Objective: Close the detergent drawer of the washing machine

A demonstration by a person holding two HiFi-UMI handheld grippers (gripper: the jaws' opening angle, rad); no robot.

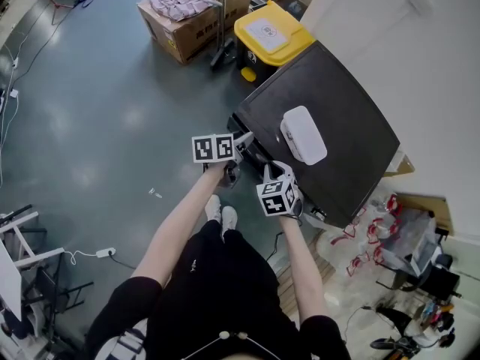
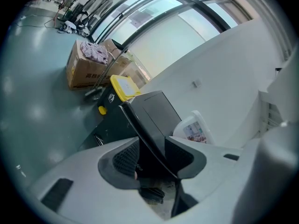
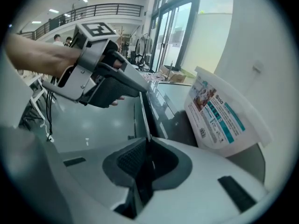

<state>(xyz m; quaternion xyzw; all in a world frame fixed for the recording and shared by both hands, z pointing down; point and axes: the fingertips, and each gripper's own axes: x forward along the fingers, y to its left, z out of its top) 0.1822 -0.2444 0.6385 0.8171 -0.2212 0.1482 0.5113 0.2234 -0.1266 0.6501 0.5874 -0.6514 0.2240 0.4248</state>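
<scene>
Standing at a washing machine's front edge, a person holds two grippers side by side. On the left, the left gripper (image 2: 152, 147) has its jaws spread wide astride that dark edge, with no clear grip. Just right of it a dark piece juts forward, probably the detergent drawer (image 1: 255, 157). It would slide away from the person into the washing machine (image 1: 352, 126), and the left gripper looks nearest. Further right, the right gripper (image 3: 147, 143) has its jaws nearly together and empty. A white detergent tub (image 1: 304, 135) lies on top.
</scene>
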